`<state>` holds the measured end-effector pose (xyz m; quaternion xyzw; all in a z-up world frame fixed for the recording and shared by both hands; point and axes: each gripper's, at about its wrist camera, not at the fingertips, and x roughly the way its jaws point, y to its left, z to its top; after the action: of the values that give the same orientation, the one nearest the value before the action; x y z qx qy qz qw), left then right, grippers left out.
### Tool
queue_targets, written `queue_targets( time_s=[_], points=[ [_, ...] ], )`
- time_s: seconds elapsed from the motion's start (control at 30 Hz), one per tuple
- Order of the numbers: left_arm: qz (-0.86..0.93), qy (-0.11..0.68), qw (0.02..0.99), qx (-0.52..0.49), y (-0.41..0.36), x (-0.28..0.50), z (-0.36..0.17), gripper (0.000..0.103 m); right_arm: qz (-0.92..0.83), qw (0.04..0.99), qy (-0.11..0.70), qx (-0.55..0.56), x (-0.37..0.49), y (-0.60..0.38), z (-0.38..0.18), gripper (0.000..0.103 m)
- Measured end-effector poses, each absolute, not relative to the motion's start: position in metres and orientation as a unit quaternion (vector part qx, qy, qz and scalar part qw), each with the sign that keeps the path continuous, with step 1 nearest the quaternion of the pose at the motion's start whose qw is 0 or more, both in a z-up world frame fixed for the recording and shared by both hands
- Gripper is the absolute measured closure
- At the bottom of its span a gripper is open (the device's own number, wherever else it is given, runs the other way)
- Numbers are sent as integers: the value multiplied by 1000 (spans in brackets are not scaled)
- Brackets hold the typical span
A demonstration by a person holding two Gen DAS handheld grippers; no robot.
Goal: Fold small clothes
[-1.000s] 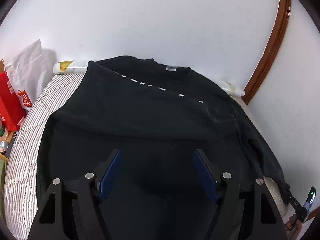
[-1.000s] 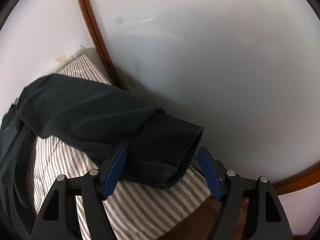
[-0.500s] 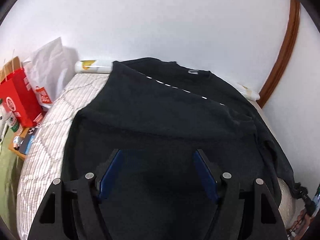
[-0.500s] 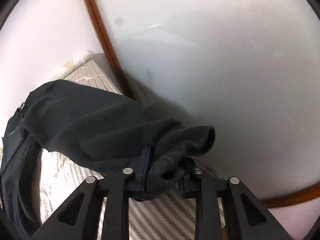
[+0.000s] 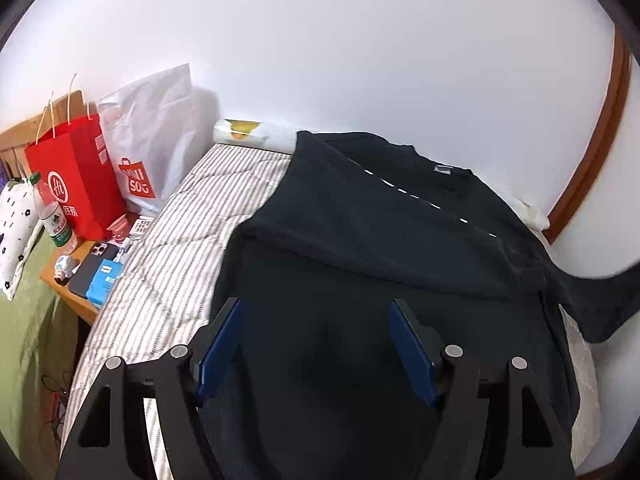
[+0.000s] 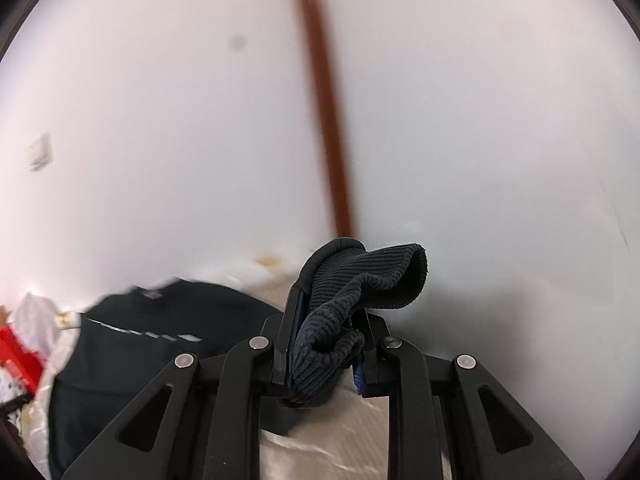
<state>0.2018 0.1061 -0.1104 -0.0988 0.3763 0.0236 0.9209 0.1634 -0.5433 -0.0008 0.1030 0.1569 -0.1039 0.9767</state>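
Above striped bed: right gripper fingers just closed, clamping sweatshirt cuff; left gripper fingers wide, empty.

Both my views were bright and evenly lit, with the white wall washed pale and only soft shadows, one beside the white bag at left. My left view was sharp, though the fisheye bent the brown trim into an arc and blackened the corners. My right view was smeared: the sweatshirt at lower left blurred, while the ribbed cuff stayed crisp.
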Motion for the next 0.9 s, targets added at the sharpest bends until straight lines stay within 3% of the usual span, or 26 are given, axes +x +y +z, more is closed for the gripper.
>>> queue_targets(
  time_s=[0.27,0.47,0.67,0.9],
  points=[
    [45,378,921,-88,141,220,-111,32,15,992,125,31,230,-386,71,82],
    [61,373,922,-87,165,246,-114,32,94,985,142,3,276,-287,83,82],
    [67,365,924,-97,182,267,-122,32,171,967,185,-33,337,-191,47,82],
    [52,363,924,-107,185,277,-137,31,243,938,243,-55,393,-133,-42,81]
  ],
)
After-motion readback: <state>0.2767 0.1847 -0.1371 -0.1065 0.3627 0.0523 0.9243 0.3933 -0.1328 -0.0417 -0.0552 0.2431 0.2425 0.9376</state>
